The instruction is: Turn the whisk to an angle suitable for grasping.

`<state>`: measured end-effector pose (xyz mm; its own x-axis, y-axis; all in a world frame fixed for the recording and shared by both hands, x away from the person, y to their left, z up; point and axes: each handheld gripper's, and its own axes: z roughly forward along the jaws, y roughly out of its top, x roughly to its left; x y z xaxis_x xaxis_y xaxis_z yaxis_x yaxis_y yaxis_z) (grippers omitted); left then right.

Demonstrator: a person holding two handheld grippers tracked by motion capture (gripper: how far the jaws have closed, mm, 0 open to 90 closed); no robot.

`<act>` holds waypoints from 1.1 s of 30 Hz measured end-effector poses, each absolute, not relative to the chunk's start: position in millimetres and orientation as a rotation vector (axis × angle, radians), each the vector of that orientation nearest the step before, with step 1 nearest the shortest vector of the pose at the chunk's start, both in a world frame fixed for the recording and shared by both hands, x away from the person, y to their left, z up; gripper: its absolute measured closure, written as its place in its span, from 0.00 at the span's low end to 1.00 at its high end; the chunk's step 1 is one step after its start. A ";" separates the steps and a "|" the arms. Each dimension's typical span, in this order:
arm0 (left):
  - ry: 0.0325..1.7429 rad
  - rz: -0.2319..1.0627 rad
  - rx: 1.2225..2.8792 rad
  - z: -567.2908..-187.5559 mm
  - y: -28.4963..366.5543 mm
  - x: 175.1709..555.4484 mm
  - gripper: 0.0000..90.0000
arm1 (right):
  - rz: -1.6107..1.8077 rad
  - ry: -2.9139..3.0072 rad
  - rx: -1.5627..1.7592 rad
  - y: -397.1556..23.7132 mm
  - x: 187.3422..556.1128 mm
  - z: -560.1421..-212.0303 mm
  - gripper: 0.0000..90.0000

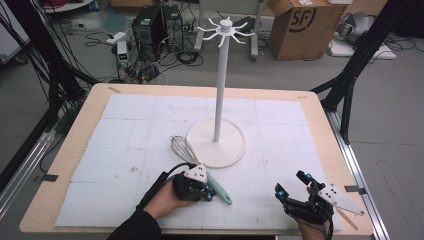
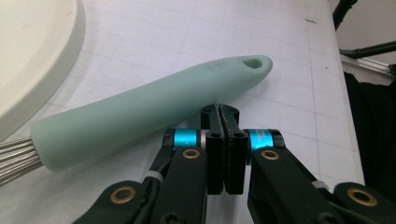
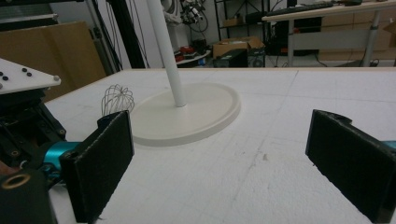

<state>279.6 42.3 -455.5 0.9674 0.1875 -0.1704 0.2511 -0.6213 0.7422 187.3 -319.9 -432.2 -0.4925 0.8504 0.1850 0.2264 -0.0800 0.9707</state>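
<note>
A whisk with a mint-green handle (image 1: 219,189) and a wire head (image 1: 182,147) lies on the white mat, just in front of the stand's round base. My left gripper (image 1: 209,192) is shut with nothing between its jaws. In the left gripper view its tips (image 2: 226,112) sit right up against the near side of the handle (image 2: 149,114). My right gripper (image 1: 295,186) rests at the front right of the table, apart from the whisk. It is open, and its pads (image 3: 100,156) stand wide with only mat between them. The wire head (image 3: 116,99) shows beyond them.
A white hook stand (image 1: 218,85) rises from a round base (image 1: 235,145) at the middle of the mat, with radial hooks on top (image 1: 225,29). The base (image 2: 32,56) lies close to the whisk. Beyond the wooden table edge (image 1: 330,150) are boxes, cables and black frame legs.
</note>
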 end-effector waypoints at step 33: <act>0.434 -0.093 2.246 -455.0 17.6 307.1 1.00 | 1.535 1.619 1.240 -343.4 157.6 -432.2 0.07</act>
<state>307.1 17.6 -455.0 0.9377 0.2780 -0.2084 0.3388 -0.5991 0.7255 157.6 -343.4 -432.2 -0.3991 0.8986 0.1824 0.2297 -0.0946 0.9686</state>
